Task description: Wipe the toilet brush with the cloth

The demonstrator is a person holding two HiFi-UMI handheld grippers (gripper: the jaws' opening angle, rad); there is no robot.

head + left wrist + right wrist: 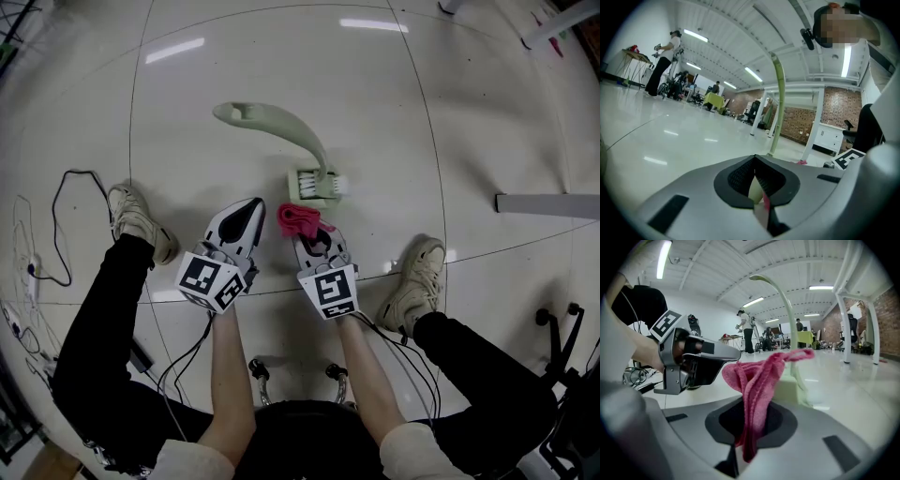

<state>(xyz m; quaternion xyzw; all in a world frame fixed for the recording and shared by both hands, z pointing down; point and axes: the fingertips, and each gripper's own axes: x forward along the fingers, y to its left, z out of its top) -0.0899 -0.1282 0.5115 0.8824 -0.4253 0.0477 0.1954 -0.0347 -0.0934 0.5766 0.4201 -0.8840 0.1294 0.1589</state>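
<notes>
Fingers on your right gripper (314, 242) are clamping together on the crumpled pink terry cloth (298, 218), while those on your left gripper (254, 204) are pressing fully closed with nothing between them. On the glossy pale tiled floor (394, 103), the pale green plastic toilet brush (305, 138) with its long curved handle is lying just ahead of both grippers. Its white bristled head is sitting just beyond the cloth, which is bunching up out of the right jaws.

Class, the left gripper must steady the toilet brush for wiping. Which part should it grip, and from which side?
Probably the slim handle, partway up, approached from the left. The toilet brush stands upright on its head, handle rising clear, while the right gripper holds the cloth beside the bristles.
</notes>
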